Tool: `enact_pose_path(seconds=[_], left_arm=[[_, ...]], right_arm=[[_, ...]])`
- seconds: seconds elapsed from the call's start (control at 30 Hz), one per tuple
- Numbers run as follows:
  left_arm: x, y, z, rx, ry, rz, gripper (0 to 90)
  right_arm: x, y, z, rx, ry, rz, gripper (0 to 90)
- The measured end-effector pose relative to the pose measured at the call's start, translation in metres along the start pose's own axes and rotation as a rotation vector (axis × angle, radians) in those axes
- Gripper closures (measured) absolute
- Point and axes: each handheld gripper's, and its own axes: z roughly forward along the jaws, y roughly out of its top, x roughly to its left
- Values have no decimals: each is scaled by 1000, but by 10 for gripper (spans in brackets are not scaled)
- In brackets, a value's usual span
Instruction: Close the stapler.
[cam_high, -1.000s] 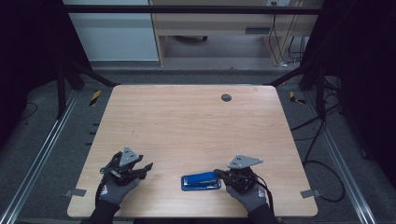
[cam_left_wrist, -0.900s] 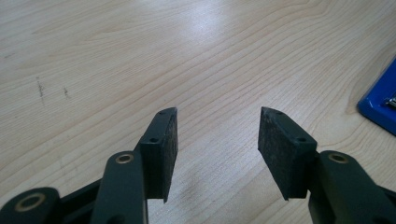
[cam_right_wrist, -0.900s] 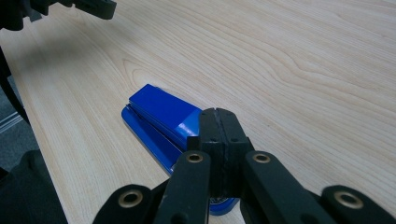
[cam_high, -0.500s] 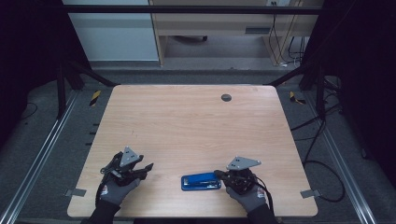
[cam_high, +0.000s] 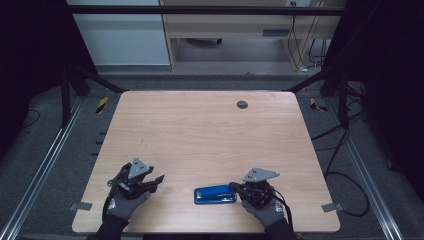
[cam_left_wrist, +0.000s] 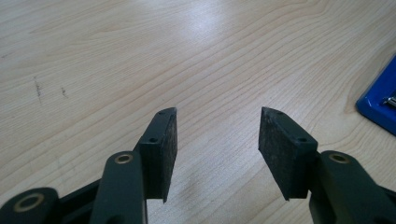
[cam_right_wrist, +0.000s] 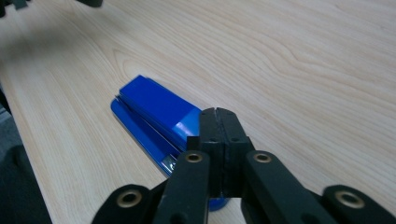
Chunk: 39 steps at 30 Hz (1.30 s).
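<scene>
The right gripper's (cam_right_wrist: 215, 114) fingers are pressed together, pad against pad, resting on the near end of the flat blue plastic stapler (cam_right_wrist: 156, 112) rather than pinching it; its jaws have just been opening a touch, with nothing between them. I judge the step to be pressing or nudging the stapler: it is best done by bearing straight down over its middle line, so it does not skid or pivot. The left gripper's (cam_left_wrist: 217, 135) fingers stand spread and empty, well left of the stapler (cam_high: 215, 194).

The high view places the stapler near the front edge of the pale wooden worktop (cam_high: 200, 135); the right gripper view shows the contact itself.
</scene>
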Motion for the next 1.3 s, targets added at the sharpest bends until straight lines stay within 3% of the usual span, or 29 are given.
enact_pose_path(seconds=[0.03, 0.27, 0.63, 0.77, 1.3], left_arm=[[0, 0, 0, 0, -2, 0, 475], [0, 0, 0, -1, -3, -2, 471], [1, -1, 1, 6, -6, -3, 450], [2, -1, 2, 10, -5, -3, 445], [14, -8, 5, 26, 18, -45, 426]], right_arm=[[-1, 2, -2, -19, 12, 2, 863], [-9, 3, -9, -45, -52, 23, 743], [-47, -9, -25, -76, -253, 86, 520], [-62, -16, -30, -66, -308, 125, 502], [-100, -35, -43, -43, -413, 191, 412]])
